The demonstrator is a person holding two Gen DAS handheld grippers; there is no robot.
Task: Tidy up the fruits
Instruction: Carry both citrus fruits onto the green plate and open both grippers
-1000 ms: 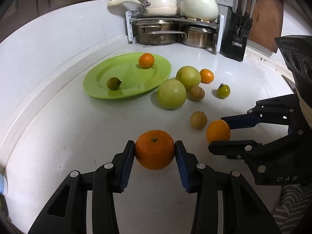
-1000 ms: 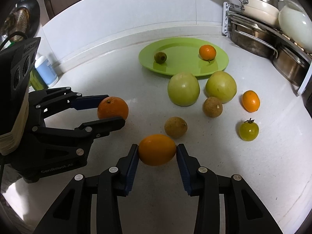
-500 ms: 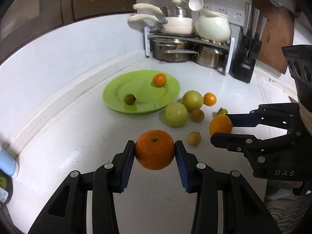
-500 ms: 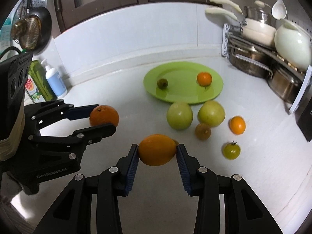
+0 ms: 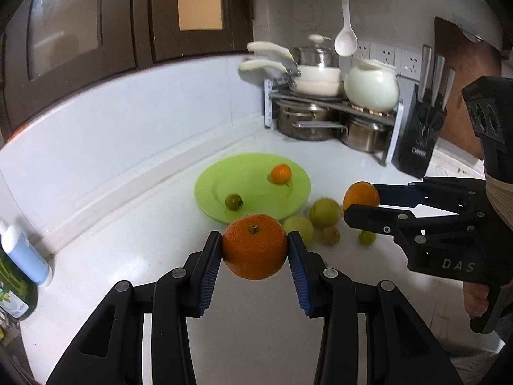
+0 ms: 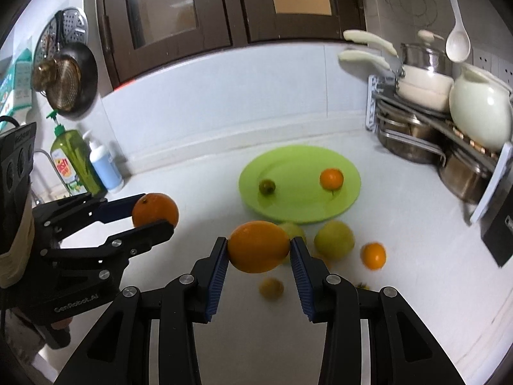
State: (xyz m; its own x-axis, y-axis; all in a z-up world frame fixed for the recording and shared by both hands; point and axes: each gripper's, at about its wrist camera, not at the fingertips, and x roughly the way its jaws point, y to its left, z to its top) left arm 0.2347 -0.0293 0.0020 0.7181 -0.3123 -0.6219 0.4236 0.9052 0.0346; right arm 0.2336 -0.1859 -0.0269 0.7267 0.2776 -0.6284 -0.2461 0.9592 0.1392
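A: Closest in, what are the claws doing?

B: The left gripper (image 5: 255, 252) is clamped on an orange (image 5: 254, 246), stem end up, blue pads pressed to both its sides, held up off the counter (image 5: 134, 243). The right gripper (image 6: 259, 250) is squeezed on a smoother orange fruit (image 6: 259, 246), also in the air. In the left view it sits at about 2 o'clock from the left one.

A: And under them?

B: Loose fruit on the counter, blurred. In the right view a small brown fruit (image 6: 271, 288) lies just below the held one, a large green fruit (image 6: 334, 240) at 2 o'clock from it, another green one (image 6: 293, 230) partly hidden behind it, and a small orange one (image 6: 373, 255) at 3 o'clock.

A: The plate?

B: The green plate (image 6: 288, 163) lies beyond the loose fruit, at 12 o'clock. It holds two things, well apart: a small dark green fruit (image 6: 267, 186) on its left half and a small orange (image 6: 331, 179) on its right half.

A: Farther back?

B: At 2 o'clock a rack (image 6: 373, 102) in the corner holds steel pots below, with a white pan and a white pot on top. At 9 o'clock a green soap bottle (image 6: 72, 160) stands touching a white and blue bottle (image 6: 105, 166) by the wall
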